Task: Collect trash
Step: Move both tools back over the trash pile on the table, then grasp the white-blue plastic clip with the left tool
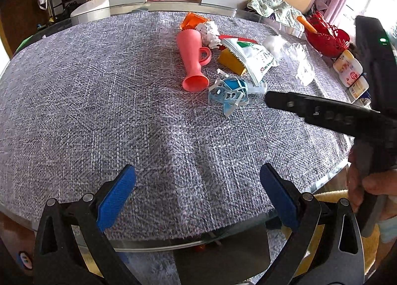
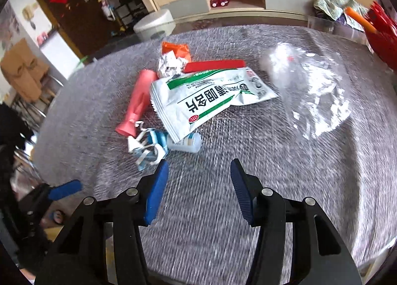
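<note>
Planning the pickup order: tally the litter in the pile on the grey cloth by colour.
Pink: 1, cup
Orange: 1, wrapper
Red: 1, strip
Yellow: 1, packet
White-green: 1, sachet
Blue-white: 1, mask
Silver: 1, foil ball
Clear: 1, bag
White: 1, bottle
Total: 9

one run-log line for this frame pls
stage: approach | left gripper: jaws open, empty | right gripper: jaws open, empty, nearest blue-white mask | trash pile on table: untouched
</note>
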A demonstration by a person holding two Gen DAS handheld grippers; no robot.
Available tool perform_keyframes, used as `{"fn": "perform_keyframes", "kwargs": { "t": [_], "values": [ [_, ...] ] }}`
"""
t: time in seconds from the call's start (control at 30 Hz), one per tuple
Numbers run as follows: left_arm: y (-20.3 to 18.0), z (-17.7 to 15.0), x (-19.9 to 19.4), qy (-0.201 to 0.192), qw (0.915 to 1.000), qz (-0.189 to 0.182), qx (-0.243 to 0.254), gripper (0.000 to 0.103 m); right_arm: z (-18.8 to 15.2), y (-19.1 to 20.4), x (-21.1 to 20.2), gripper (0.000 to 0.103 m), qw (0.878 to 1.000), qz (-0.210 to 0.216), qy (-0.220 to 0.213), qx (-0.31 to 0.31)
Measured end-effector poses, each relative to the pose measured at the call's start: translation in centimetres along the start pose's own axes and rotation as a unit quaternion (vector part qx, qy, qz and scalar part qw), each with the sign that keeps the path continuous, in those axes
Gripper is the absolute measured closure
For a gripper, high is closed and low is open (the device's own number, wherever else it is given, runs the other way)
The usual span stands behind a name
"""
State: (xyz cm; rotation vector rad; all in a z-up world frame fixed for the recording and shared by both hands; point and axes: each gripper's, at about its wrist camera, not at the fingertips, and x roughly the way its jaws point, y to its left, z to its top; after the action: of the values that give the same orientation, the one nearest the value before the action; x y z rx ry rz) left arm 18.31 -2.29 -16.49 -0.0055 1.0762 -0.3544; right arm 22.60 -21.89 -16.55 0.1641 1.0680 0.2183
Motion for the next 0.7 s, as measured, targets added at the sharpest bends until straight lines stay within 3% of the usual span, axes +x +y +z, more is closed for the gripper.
{"fn": "perform_keyframes", "kwargs": {
  "t": [0.27,0.5,0.57,0.63,0.7],
  "values": [
    [0.6,0.5,0.4,0.003,1.0000,0.002,-0.009,0.008,1.3,1.9,1.4,0.049,0.998,-0.027,-0.017,-0.055],
    [1.9,0.8,0.0,-0.001,0.9997,0.007,-0.025,0.008,2.2,3.7,2.3,0.052,0.996,-0.012,-0.013,-0.084],
    [2.1,0.9,-0.1,-0.002,0.9996,0.008,-0.028,0.008,2.4,3.7,2.5,0.061,0.996,-0.018,-0.015,-0.091],
    [2.3,1.1,-0.1,-0.003,0.9995,0.007,-0.031,0.008,2.6,3.4,2.3,0.084,0.996,-0.019,-0.014,-0.086],
    [2.2,1.4,0.2,-0.002,0.9995,0.003,-0.031,0.008,2.7,2.6,2.2,0.089,0.997,-0.007,-0.013,-0.071]
  ]
}}
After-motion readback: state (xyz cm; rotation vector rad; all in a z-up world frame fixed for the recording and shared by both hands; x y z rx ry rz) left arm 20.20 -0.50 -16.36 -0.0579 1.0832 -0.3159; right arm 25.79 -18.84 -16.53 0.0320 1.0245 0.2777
